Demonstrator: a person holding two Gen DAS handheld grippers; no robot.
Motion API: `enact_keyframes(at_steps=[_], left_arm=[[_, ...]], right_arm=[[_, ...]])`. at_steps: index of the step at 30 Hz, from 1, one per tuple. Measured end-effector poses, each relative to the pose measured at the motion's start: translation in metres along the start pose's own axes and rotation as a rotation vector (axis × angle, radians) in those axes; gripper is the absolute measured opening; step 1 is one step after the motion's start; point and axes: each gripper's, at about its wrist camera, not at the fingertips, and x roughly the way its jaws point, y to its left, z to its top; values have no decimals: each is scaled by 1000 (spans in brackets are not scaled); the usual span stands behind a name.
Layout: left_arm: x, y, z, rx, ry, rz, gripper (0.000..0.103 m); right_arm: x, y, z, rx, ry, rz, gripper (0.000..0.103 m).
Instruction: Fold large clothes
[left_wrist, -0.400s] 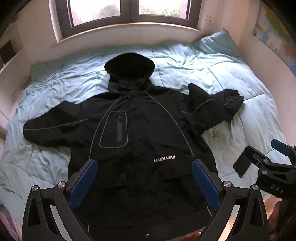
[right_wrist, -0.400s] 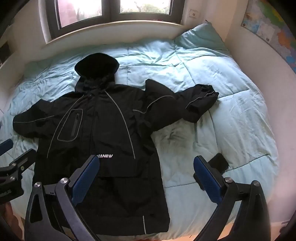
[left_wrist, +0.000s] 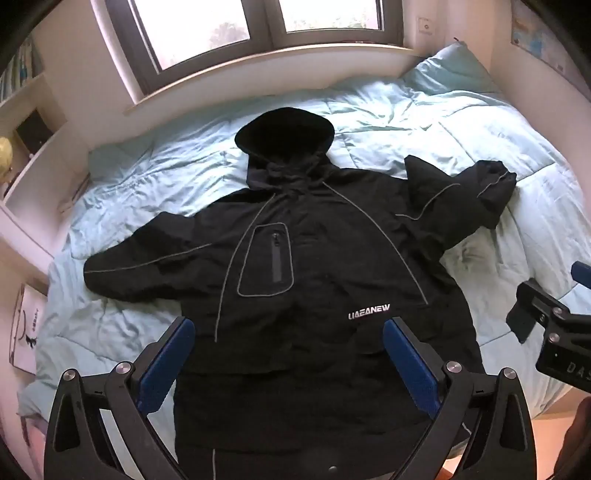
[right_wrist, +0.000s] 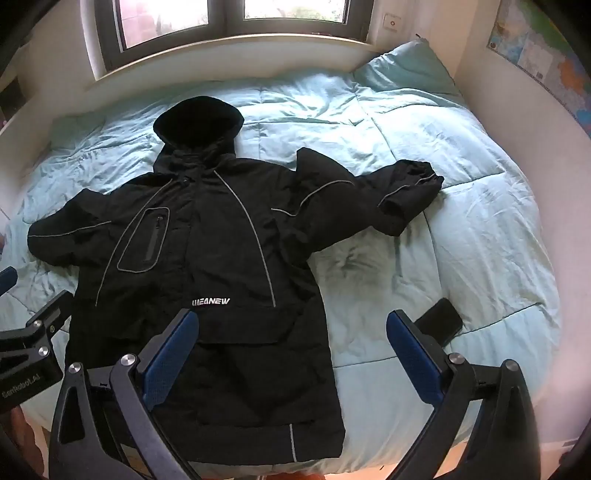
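Observation:
A black hooded jacket (left_wrist: 314, 280) lies face up on a light blue duvet (left_wrist: 424, 122), hood toward the window. Its left sleeve is spread out flat; its right sleeve (left_wrist: 476, 195) is bent and bunched. The jacket also shows in the right wrist view (right_wrist: 214, 258). My left gripper (left_wrist: 288, 328) is open and empty above the jacket's lower front. My right gripper (right_wrist: 291, 321) is open and empty above the jacket's right hem edge and the duvet. The right gripper also shows at the right edge of the left wrist view (left_wrist: 554, 317).
A black phone (right_wrist: 441, 321) lies on the duvet right of the jacket. A pillow (right_wrist: 406, 66) sits at the far right corner. A window sill (left_wrist: 277, 74) runs behind the bed. Shelves (left_wrist: 29, 122) stand at the left, and a wall map (right_wrist: 543, 55) hangs at the right.
Both grippers have shifted slightly; the left wrist view now sits a little further left and the jacket appears more to the right. Both stay open.

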Motion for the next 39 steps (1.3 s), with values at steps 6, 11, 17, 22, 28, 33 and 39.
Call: enact_keyframes(at_steps=[6, 11, 17, 22, 28, 33, 39], left_arm=[[4, 2, -3, 11, -2, -11, 102], [2, 2, -3, 15, -15, -55, 102], [5, 0, 2, 18, -13, -54, 102], [11, -2, 3, 18, 8, -67, 102], [15, -4, 6, 24, 12, -67, 102], [15, -8, 13, 35, 9, -64, 102], [14, -17, 25, 46, 11, -89, 102]], right_arm=[[0, 6, 0, -18, -4, 0, 102], [-1, 8, 0, -21, -12, 1, 102], [-2, 5, 1, -1, 1, 19, 102], [1, 1, 3, 12, 10, 29, 102], [3, -2, 6, 20, 18, 36, 102], [7, -10, 11, 43, 29, 54, 102], [11, -21, 18, 64, 25, 58, 102]])
